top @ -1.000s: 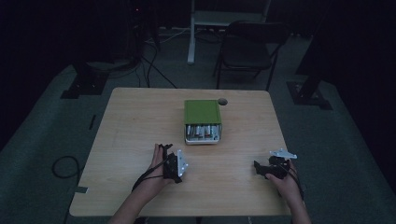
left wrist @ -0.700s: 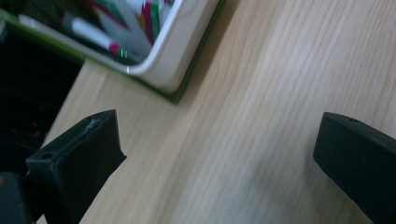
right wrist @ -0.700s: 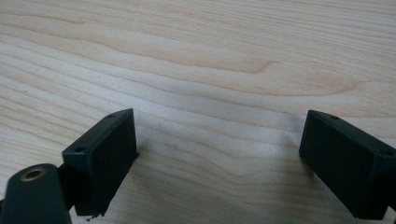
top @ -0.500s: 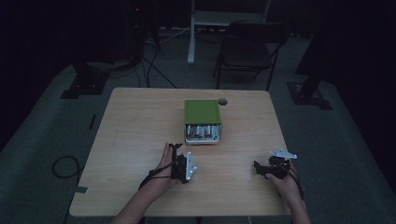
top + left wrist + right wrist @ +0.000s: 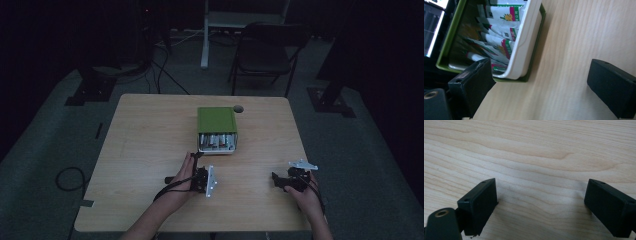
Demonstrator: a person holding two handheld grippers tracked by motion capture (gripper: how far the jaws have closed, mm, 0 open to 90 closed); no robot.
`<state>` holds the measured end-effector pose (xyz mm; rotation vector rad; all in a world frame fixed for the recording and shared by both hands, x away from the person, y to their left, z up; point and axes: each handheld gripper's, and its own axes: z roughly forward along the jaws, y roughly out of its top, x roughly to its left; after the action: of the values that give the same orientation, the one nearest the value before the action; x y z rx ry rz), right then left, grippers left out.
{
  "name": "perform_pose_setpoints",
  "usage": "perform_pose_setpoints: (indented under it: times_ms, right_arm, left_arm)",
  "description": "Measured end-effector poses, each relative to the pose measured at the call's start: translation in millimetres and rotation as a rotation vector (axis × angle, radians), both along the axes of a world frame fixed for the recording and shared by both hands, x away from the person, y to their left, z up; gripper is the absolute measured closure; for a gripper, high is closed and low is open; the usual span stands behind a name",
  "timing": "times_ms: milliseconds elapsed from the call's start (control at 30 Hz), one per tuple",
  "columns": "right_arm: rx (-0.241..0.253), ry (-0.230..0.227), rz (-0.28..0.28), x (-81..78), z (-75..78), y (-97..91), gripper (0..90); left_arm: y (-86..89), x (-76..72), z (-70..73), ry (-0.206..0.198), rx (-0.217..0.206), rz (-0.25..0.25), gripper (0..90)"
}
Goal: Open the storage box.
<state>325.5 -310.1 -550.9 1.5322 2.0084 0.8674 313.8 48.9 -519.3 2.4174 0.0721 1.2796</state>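
Box (image 5: 216, 120): table (image 5: 145, 150) centre, long axis near-far, open end faces near.
Packets (image 5: 499, 37): inside white tray (image 5: 524, 50), print too small to read.
L gripper (image 5: 199, 170): just near box, jaws spread, just been closing, nothing between.
R gripper (image 5: 278, 181): near right, jaws spread, over bare wood.
Dark: far room hard to make out.

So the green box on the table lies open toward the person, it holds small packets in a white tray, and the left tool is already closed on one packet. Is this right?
Not quite. The left tool is open with nothing between its jaws, as the left gripper view shows; it only nears the green box. The packets do sit in the white tray, open toward the person.
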Motion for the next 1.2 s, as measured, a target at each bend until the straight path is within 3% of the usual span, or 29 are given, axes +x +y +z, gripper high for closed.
perform_pose_setpoints:
  times_ms: [67, 267, 400, 567, 633, 833, 967, 1200]
  right_arm:
    - [0.000, 0.000, 0.000, 0.0, 0.0, 0.0, 10.6]
    - [0.000, 0.000, 0.000, 0.0, 0.0, 0.0, 10.6]
    - [0.001, 0.000, 0.000, 0.0, 0.0, 0.0, 10.6]
    - [0.000, 0.000, 0.000, 0.0, 0.0, 0.0, 10.6]
    - [0.000, 0.000, 0.000, 0.0, 0.0, 0.0, 10.6]
    - [0.001, 0.001, -0.001, -0.1, 0.0, 0.1, 10.6]
    - [0.001, 0.001, -0.001, -0.1, 0.0, 0.1, 10.6]
    - [0.001, 0.001, -0.001, 0.0, 0.1, 0.1, 10.6]
  left_arm:
    - [-2.4, 1.7, 0.1, -0.054, 0.027, 0.012, 12.5]
    - [-8.3, 7.7, -1.0, -0.112, 0.093, 0.009, 19.8]
    - [-11.2, 10.0, -4.2, -0.174, 0.148, -0.013, 27.4]
    - [-13.4, 13.5, -7.1, -0.167, 0.151, -0.013, 39.3]
    - [-14.9, 15.8, -7.7, -0.192, 0.179, -0.004, 41.4]
    - [-17.7, 20.5, -8.0, -0.221, 0.202, 0.010, 51.0]
    - [-19.0, 21.7, -9.0, -0.224, 0.218, 0.010, 64.1]
    - [-22.4, 25.0, -14.0, -0.207, 0.221, 0.015, 66.5]
